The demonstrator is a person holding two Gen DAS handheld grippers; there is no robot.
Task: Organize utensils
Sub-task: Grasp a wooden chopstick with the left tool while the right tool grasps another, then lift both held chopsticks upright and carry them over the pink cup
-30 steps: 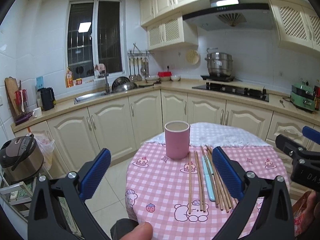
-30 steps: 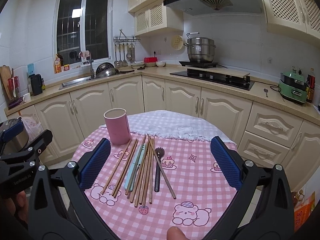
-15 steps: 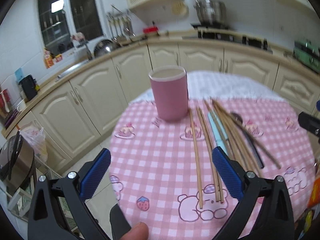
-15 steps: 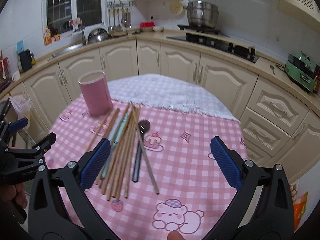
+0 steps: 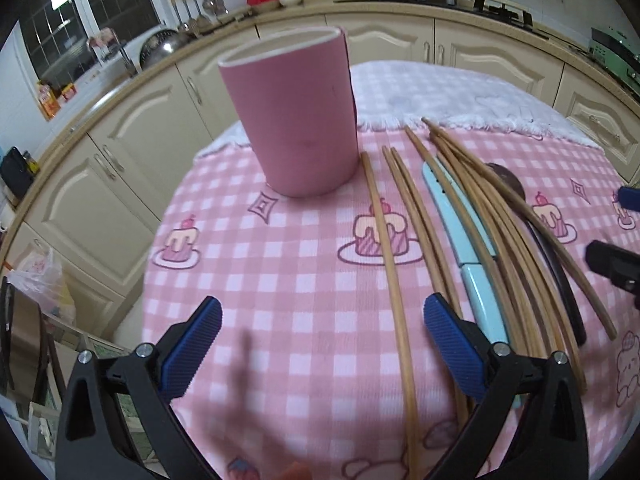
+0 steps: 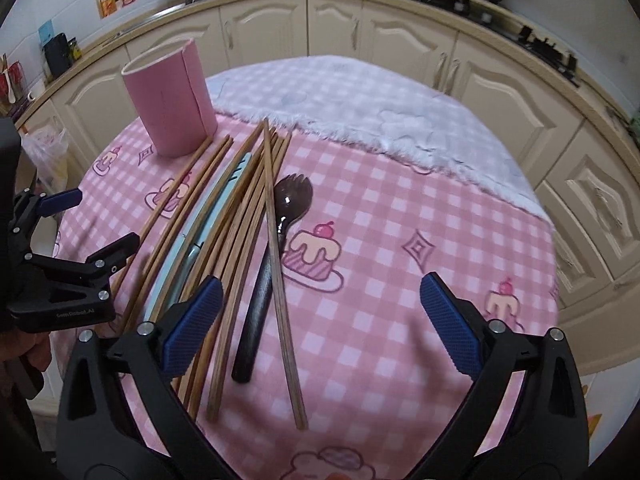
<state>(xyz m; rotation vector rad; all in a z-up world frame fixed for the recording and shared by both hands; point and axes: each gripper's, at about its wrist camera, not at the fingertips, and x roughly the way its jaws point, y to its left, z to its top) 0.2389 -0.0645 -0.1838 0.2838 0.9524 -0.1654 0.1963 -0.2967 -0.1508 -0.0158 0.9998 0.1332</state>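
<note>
- Hovering low over the surface, the left claw (image 5: 322, 344) has its blue-padded jaws spread wide and grips nothing; one wooden chopstick (image 5: 394, 280) runs between the two pads, and the right pad sits above the edge of the utensil pile.
- The right claw (image 6: 320, 320) is likewise wide open and empty, held just above the near ends of the utensils; its left pad overlaps the chopstick bundle (image 6: 236, 216), while its right pad is over bare cloth.
- Between the right claw's pads lie a dark brown spork (image 6: 276, 240), with its head pointing away, and a single chopstick (image 6: 276, 252) crossing over the spork's handle.
- Left of the spork, the bundle fans out in roughly parallel lines, with a light blue utensil (image 6: 208, 220) tucked among the sticks, partly covered by them.
- In the left wrist view the same blue piece (image 5: 460, 232) shows between the chopsticks, and the spork's bowl is mostly hidden behind them.
- A pink cup (image 5: 294, 120) stands upright at the far left end of the pile, just beside the farthest chopstick tips; whether it touches them I cannot tell.
- Everything rests on a round surface covered by a pink checked cloth (image 6: 400, 240) printed with cakes and bears, with a pale fuzzy cloth (image 6: 360, 100) on its far half.
- Cream kitchen cabinets (image 6: 400, 28) curve around behind it.
</note>
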